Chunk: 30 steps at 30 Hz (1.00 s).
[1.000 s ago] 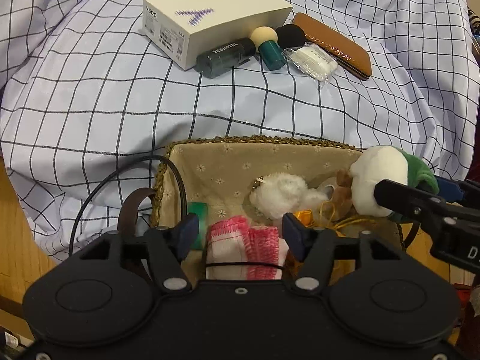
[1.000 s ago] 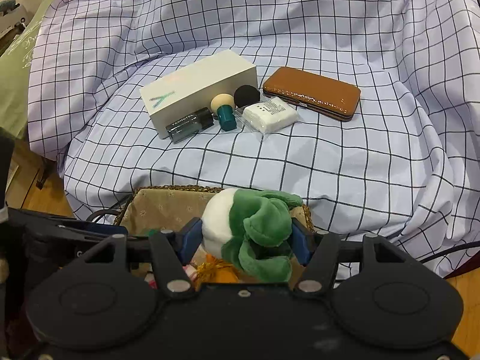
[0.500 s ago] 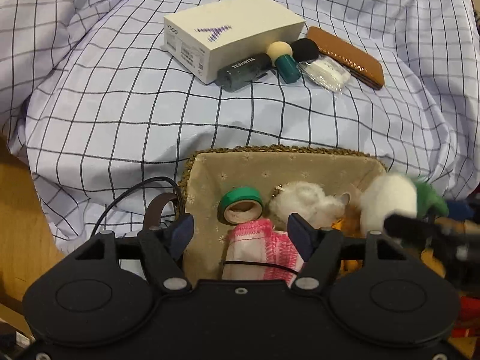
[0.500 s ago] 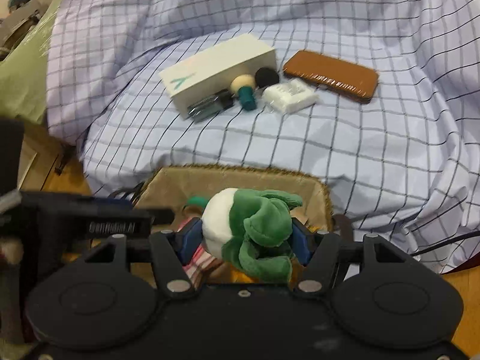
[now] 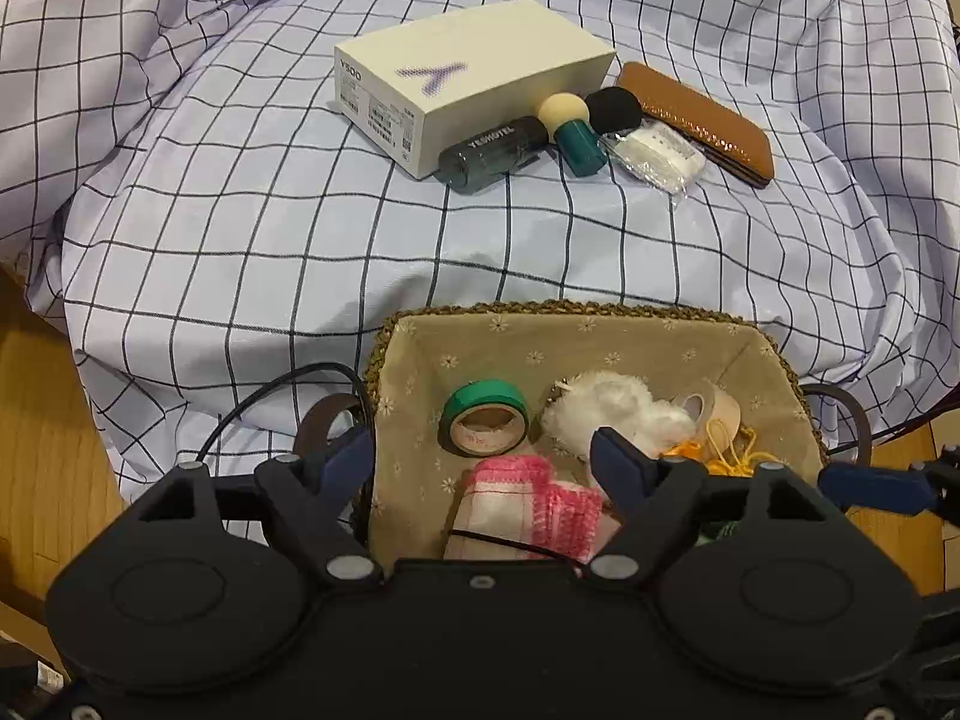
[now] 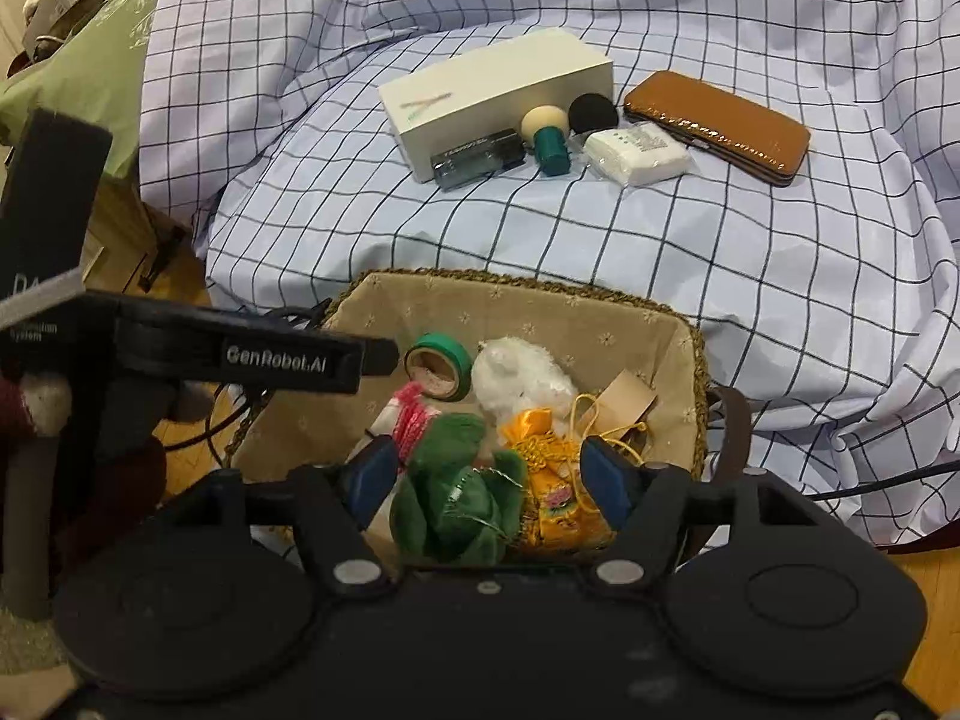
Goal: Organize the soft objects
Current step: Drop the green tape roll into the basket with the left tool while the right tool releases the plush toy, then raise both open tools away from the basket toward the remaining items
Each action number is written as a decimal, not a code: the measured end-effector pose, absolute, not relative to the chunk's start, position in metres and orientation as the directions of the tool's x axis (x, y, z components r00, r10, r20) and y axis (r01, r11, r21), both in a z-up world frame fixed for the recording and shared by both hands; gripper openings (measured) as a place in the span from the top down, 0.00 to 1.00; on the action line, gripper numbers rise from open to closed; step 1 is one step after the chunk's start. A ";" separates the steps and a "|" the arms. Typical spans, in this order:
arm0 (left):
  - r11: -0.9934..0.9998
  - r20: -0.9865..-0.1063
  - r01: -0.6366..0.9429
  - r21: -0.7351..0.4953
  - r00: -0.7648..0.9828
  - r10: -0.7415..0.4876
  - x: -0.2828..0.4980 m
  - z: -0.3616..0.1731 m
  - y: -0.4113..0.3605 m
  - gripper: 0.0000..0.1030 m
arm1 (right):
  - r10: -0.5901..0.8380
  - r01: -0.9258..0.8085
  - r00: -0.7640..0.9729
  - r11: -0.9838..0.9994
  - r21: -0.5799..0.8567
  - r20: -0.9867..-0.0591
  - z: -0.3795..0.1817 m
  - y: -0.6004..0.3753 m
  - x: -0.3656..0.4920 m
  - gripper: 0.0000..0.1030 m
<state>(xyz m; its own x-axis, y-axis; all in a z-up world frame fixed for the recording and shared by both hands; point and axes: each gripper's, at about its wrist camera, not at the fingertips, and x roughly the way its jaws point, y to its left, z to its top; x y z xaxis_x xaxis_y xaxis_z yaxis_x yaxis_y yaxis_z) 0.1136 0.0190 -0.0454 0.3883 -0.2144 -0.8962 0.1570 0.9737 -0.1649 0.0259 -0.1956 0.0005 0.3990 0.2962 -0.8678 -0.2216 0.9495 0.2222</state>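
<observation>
Both grippers are hovering over the near end of the lined basket (image 5: 600, 330). The left gripper (image 5: 483, 459) is standing spread, its jaws just opening, above the pink cloth (image 5: 528, 507) and touching nothing. The right gripper (image 6: 489, 477) is opening too, its pads clear of the green plush (image 6: 456, 498) lying in the basket beside the yellow pouch (image 6: 555, 492).

I read "Y500" and a purple "Y" on the white box (image 5: 474, 75), "YESHOTEL" on the dark bottle (image 5: 492, 151), and "GenRobot.AI" on the left gripper (image 6: 276, 358).
</observation>
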 end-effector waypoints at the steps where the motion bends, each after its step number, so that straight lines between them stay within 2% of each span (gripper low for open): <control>1: 0.975 -0.898 0.156 -0.161 0.386 -0.210 0.113 -0.046 0.018 0.26 | 0.294 -0.216 0.402 0.951 0.222 -0.867 0.001 -0.196 0.027 0.35; 5: 0.976 -0.899 0.155 -0.156 0.387 -0.205 0.113 -0.046 0.016 0.19 | 0.278 -0.191 0.420 0.958 0.215 -0.864 0.001 -0.199 0.029 0.34; 14: 0.978 -0.885 0.156 -0.138 0.424 -0.193 0.115 -0.038 0.012 0.18 | 0.226 -0.134 0.469 0.974 0.185 -0.854 0.002 -0.206 0.038 0.31; 17: 0.982 -0.880 0.147 -0.118 0.443 -0.172 0.118 -0.035 0.011 0.10 | 0.210 -0.108 0.489 0.978 0.180 -0.847 0.001 -0.211 0.044 0.29; 25: 0.989 -0.869 0.137 -0.047 0.483 -0.108 0.131 -0.029 0.006 0.10 | 0.149 -0.047 0.536 0.988 0.147 -0.831 -0.001 -0.219 0.059 0.29; 30: 0.989 -0.866 0.127 -0.075 0.483 -0.128 0.140 -0.028 0.005 0.11 | 0.106 -0.028 0.575 0.993 0.110 -0.811 0.001 -0.220 0.071 0.29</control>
<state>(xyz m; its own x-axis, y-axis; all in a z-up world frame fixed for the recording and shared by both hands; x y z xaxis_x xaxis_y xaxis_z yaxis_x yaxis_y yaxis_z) 0.1398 0.0054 -0.0285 0.4829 -0.1278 -0.8663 0.1269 0.9891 -0.0751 0.0707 -0.2199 0.0010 0.5751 0.1062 -0.8112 -0.0277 0.9935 0.1105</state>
